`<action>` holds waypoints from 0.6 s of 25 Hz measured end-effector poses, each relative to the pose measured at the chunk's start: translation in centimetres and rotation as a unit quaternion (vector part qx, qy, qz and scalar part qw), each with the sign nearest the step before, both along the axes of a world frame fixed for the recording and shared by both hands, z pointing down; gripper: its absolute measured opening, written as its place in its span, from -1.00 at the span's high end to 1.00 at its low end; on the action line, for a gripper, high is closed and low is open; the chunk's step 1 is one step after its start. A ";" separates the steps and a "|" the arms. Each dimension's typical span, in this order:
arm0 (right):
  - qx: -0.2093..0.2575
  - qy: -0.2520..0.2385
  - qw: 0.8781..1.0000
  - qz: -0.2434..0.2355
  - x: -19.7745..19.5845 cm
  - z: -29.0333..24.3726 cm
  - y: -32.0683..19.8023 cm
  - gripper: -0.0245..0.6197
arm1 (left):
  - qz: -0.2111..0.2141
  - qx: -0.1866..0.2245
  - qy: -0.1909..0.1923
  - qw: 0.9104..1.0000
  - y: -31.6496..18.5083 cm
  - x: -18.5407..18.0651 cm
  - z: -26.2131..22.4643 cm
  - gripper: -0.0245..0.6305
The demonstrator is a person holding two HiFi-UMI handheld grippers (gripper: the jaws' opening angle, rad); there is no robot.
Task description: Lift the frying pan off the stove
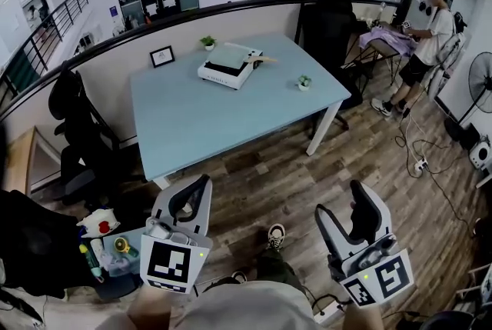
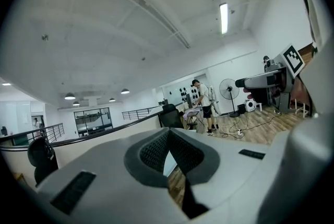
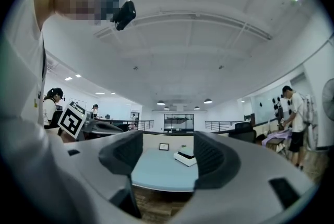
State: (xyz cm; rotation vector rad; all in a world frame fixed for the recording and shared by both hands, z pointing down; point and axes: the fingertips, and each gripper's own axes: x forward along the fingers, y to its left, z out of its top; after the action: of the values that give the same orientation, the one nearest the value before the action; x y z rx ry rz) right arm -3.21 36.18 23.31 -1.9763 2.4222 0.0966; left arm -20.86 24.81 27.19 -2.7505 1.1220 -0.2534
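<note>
My left tongs (image 1: 198,188) are pinched tight with nothing in them. My right tongs (image 1: 342,207) are wide apart and hold nothing too. Both hang over the wood floor (image 1: 261,167) on the near side of the blue bench (image 1: 192,117). The frying pan (image 1: 231,56) sits on the white stove (image 1: 218,75) near the bench's far edge, well apart from both tongs.
</note>
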 end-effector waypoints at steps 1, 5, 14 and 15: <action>-0.002 0.000 1.000 0.001 0.8 0.2 -0.6 -0.01 | 0.000 0.000 -0.002 1.000 -0.7 0.7 0.1 0.92; -0.013 -0.003 1.000 -0.002 4.0 0.8 -3.5 -0.01 | -0.006 -0.004 -0.002 1.000 -3.6 3.6 0.2 0.92; -0.032 -0.002 0.999 -0.026 12.5 1.9 -13.2 -0.06 | -0.006 -0.019 -0.008 1.000 -11.6 12.0 0.1 0.92; -0.032 0.000 0.999 -0.031 13.4 1.7 -14.5 -0.06 | -0.007 -0.018 -0.011 1.000 -12.6 13.0 -0.1 0.92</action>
State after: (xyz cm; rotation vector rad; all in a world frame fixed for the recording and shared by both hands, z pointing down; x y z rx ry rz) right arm 10.17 21.72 24.99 -1.9226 2.5159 0.0177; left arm -7.84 12.24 27.14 -2.7643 1.1420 -0.3080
